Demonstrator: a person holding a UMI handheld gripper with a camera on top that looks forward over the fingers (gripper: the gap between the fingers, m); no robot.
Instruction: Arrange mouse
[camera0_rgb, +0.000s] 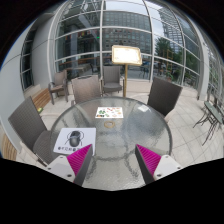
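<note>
A dark computer mouse (72, 138) lies on a purple-and-white mouse pad (73, 148) at the near left of a round glass table (135, 125). My gripper (112, 160) hovers over the table's near edge, its fingers (78, 158) open and empty, with bare glass between them. The mouse lies just left of and ahead of the left finger, not between the fingers.
A small white card with printed marks (109, 112) lies near the table's middle. Several grey chairs (27, 120) ring the table. A lit sign on a stand (126, 56) and tall glass walls stand behind, on a paved terrace.
</note>
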